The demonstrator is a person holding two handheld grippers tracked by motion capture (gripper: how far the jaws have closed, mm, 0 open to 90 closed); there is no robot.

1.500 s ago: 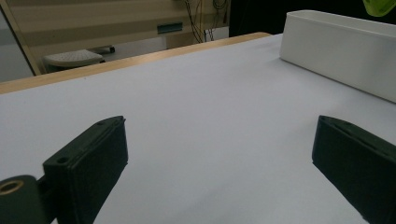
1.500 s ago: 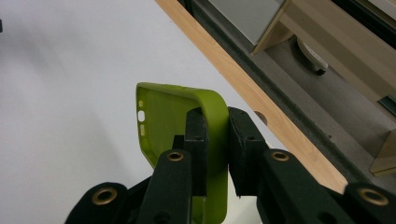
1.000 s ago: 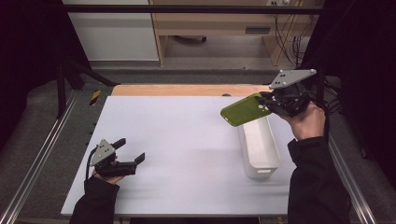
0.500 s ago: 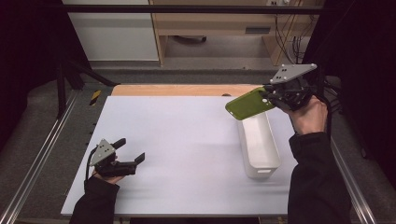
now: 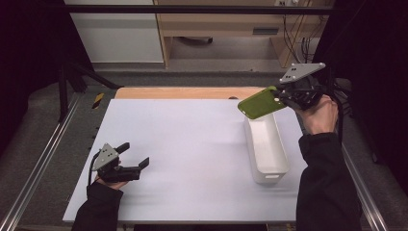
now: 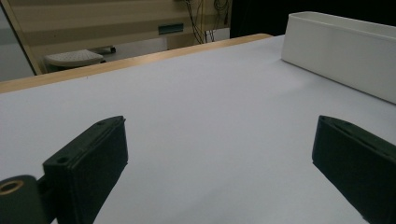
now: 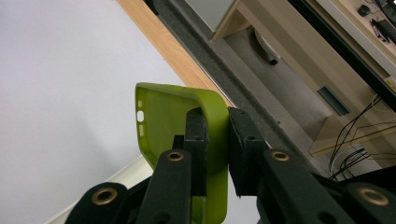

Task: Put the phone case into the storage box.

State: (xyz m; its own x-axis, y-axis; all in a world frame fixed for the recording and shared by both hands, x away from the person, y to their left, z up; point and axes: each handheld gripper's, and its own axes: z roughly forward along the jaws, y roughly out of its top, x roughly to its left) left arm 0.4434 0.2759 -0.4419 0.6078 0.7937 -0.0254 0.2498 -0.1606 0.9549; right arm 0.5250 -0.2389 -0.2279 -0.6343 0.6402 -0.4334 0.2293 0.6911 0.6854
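Observation:
A green phone case (image 5: 260,102) hangs in the air above the far end of a long white bin (image 5: 266,144). My right gripper (image 5: 285,98) is shut on one edge of the green phone case (image 7: 187,123), its jaws pinching the thin wall. My left gripper (image 5: 137,156) rests low on the white table (image 5: 192,149) at the near left, with its jaws wide apart and nothing between them. From the left gripper view, the white bin (image 6: 341,49) stands far off at the upper right, beyond my left gripper (image 6: 219,154).
A wooden strip (image 5: 183,92) runs along the table's far edge. Metal rails (image 5: 43,159) flank the table on both sides. Shelving and cables (image 5: 293,29) stand behind it.
My right gripper has carried the green case a little farther away and to the right, above the bin's far end. The left gripper has stayed in place.

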